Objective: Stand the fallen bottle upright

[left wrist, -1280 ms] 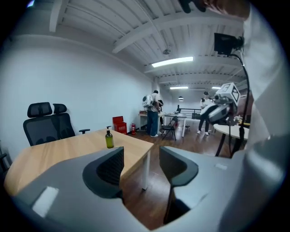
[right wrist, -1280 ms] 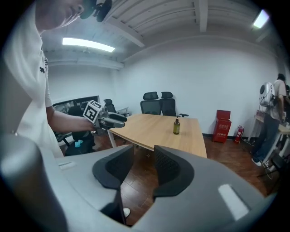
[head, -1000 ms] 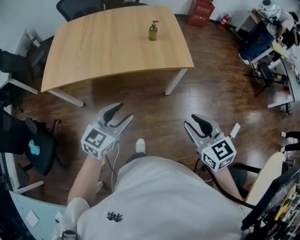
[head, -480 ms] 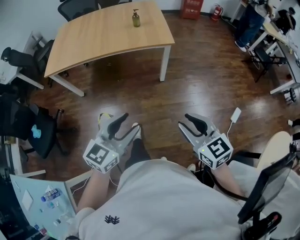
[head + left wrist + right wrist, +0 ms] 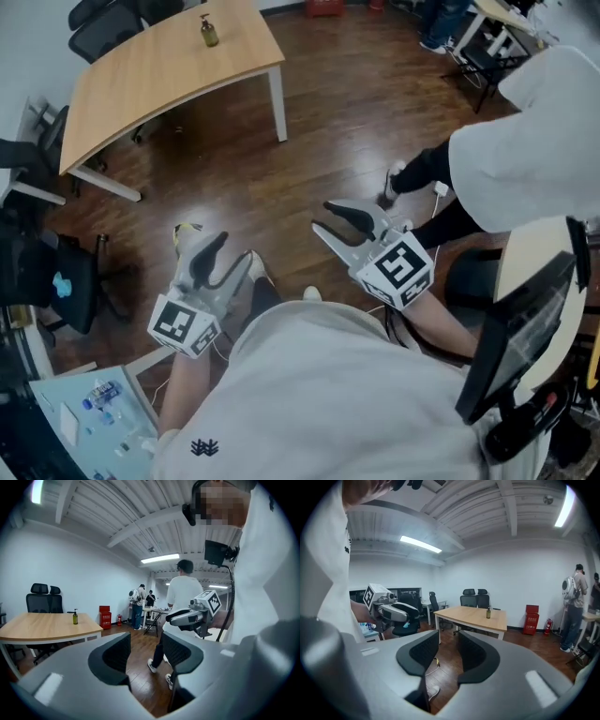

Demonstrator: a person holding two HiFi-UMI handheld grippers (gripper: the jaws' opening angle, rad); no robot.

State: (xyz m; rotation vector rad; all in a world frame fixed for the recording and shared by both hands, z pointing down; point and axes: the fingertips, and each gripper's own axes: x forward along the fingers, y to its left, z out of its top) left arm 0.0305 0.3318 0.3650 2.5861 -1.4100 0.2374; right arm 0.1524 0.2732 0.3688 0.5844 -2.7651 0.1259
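Currently the bottle [image 5: 209, 32] is standing upright near the far edge of the tabletop [image 5: 159, 80], pump head uppermost, with nothing touching it. No view is showing it lying fallen.

Both grippers are hanging over the wood floor [image 5: 309, 141], well apart from the table and close in front of the person's body.
- Left gripper [image 5: 231, 251]: fingers [image 5: 116, 654] are sitting partly apart, with only floor showing between them, gripping nothing.
- Right gripper [image 5: 323, 217]: fingers [image 5: 423, 651] are sitting at a similar middling gap, likewise empty.
- A second person [image 5: 511, 131] in white is standing just beside the right gripper.

Judgement: the righting step is looking finished, or was never needed, and no grasp is under way. If anything is remaining, it is calling first for a walk to the tabletop, since neither gripper is within reach of the bottle from here. After that, only a check that the bottle is sitting steady. Any fresh touch is risking a knock that tips it over, so a slow approach from the side is seeming wisest.
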